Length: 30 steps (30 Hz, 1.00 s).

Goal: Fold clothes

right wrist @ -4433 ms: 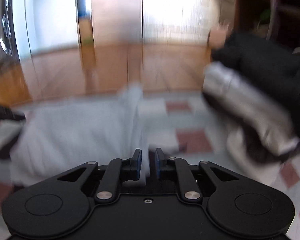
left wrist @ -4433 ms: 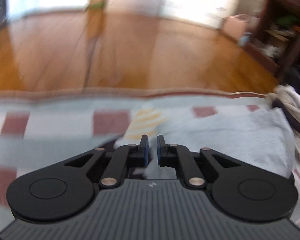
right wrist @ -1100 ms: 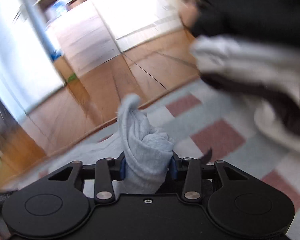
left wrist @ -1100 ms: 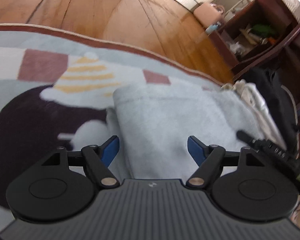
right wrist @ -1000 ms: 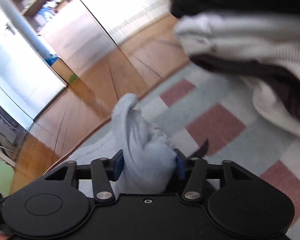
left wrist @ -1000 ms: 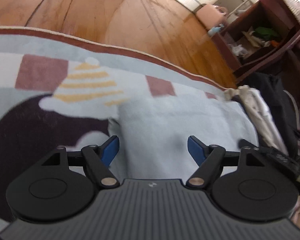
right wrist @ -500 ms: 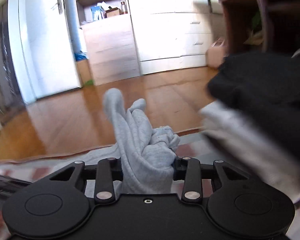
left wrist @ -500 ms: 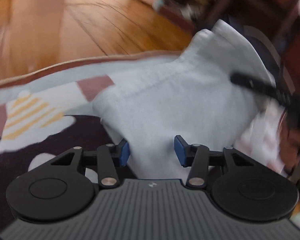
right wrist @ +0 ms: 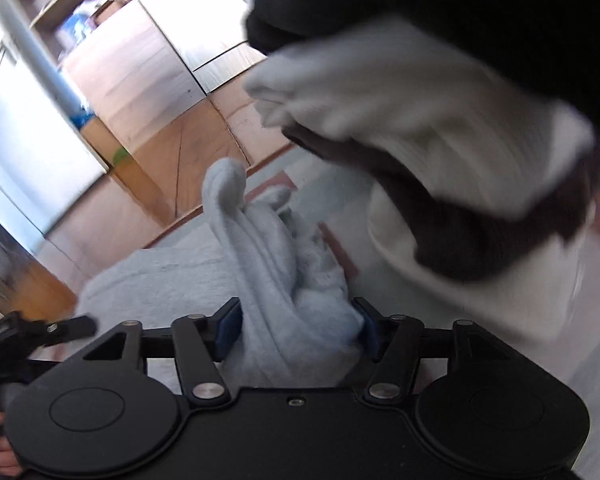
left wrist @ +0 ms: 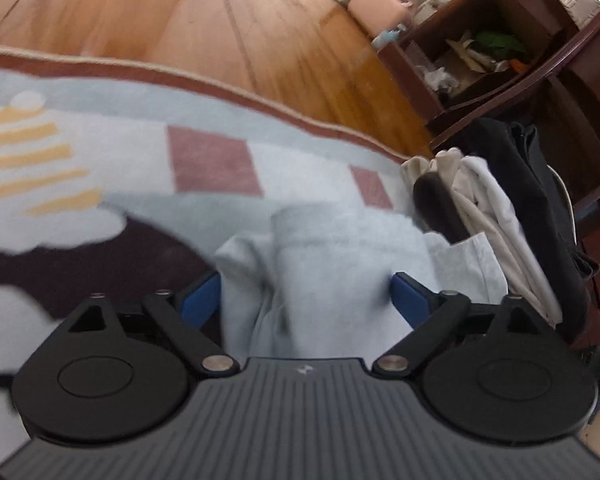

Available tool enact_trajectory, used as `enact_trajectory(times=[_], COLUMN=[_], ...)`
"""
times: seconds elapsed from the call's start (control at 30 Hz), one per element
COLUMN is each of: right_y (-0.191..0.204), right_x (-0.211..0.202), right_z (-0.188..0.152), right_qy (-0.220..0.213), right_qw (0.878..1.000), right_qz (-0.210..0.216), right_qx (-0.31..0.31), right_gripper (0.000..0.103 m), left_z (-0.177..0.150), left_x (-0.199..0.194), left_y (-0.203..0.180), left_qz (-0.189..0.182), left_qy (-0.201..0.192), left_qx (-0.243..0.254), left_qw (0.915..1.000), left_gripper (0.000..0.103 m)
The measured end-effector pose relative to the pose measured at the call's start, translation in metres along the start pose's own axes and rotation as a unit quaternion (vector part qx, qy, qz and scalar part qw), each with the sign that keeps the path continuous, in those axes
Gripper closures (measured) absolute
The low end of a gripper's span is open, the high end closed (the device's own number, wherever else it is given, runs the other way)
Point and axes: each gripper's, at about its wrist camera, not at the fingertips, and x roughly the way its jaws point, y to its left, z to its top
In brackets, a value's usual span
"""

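Fingers [right wrist: 230, 326] of the right gripper [right wrist: 296, 326] clamp the grey garment [right wrist: 284, 280].

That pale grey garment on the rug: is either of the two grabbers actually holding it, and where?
The right gripper is shut on a bunched fold of the grey garment. The left gripper is open, its fingers straddling the cloth, gripping nothing.

A pale grey-blue, soft fleecy knit garment [left wrist: 332, 256] lay rumpled on the patterned rug, folded over itself in thick layers. One end [right wrist: 284, 264] was gathered into a bunched wad that stood up, its rounded tip curling over beside the pile of other clothes.
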Motion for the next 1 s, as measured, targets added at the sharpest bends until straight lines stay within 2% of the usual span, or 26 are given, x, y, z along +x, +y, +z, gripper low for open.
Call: enact_trajectory(times=[0.03,0.07,0.1,0.13,0.17,0.23,0.33,0.37,0.5,0.63,0.67,0.7,0.8,0.93,1.0], right_y=[-0.001,0.003,0.006,0.013,0.023,0.044,0.078,0.089,0.112,0.119,0.12,0.119,0.115,0.101,0.08], right_x=[0.0,-0.001,-0.003,-0.006,-0.012,-0.025,-0.049,-0.057,-0.095,-0.122,-0.127,-0.135,-0.161,-0.19,-0.2], right_z=[-0.002,-0.004,-0.007,-0.009,-0.01,-0.009,0.002,0.007,0.035,0.075,0.088,0.101,0.146,0.202,0.236], right_qy=[0.002,-0.002,-0.009,-0.019,-0.032,-0.059,-0.102,-0.116,-0.154,-0.183,-0.188,-0.194,-0.211,-0.222,-0.234], right_qw=[1.0,1.0,1.0,0.999,0.998,0.993,0.983,0.978,0.965,0.958,0.957,0.955,0.95,0.944,0.94], right_qz=[0.006,0.008,0.01,0.009,0.005,0.0,0.001,0.001,0.004,0.026,0.03,0.037,0.056,0.065,0.073], right_qx=[0.007,0.0,-0.011,-0.029,-0.054,-0.1,-0.154,-0.171,-0.212,-0.217,-0.22,-0.22,-0.223,-0.237,-0.238], right_gripper=[0.038,0.043,0.051,0.059,0.06,0.063,0.064,0.064,0.064,0.064,0.064,0.064,0.065,0.065,0.065], left_z=[0.0,-0.002,-0.006,-0.009,-0.012,-0.018,-0.018,-0.014,0.009,0.038,0.048,0.059,0.094,0.124,0.135], left_x=[0.004,0.007,0.007,0.004,0.001,-0.007,-0.026,-0.031,-0.057,-0.082,-0.088,-0.093,-0.095,-0.079,-0.065], left_y=[-0.005,-0.014,-0.025,-0.036,-0.047,-0.07,-0.097,-0.106,-0.138,-0.193,-0.207,-0.219,-0.261,-0.322,-0.345], left_qz=[0.003,0.009,0.023,0.041,0.059,0.093,0.116,0.119,0.114,0.125,0.122,0.115,0.095,0.09,0.068], left_qy=[0.003,0.014,0.012,0.004,-0.005,-0.025,-0.057,-0.065,-0.09,-0.093,-0.09,-0.081,-0.06,-0.08,-0.1], left_qx=[0.018,0.049,0.082,0.117,0.151,0.212,0.262,0.273,0.295,0.365,0.375,0.379,0.369,0.368,0.356], left_qw=[0.9998,0.9987,0.9963,0.9923,0.9867,0.9725,0.9565,0.9524,0.9445,0.9179,0.9144,0.9147,0.9228,0.9219,0.9265], left_gripper=[0.024,0.055,0.059,0.072,0.08,0.082,0.082,0.082,0.082,0.082,0.082,0.082,0.082,0.082,0.081])
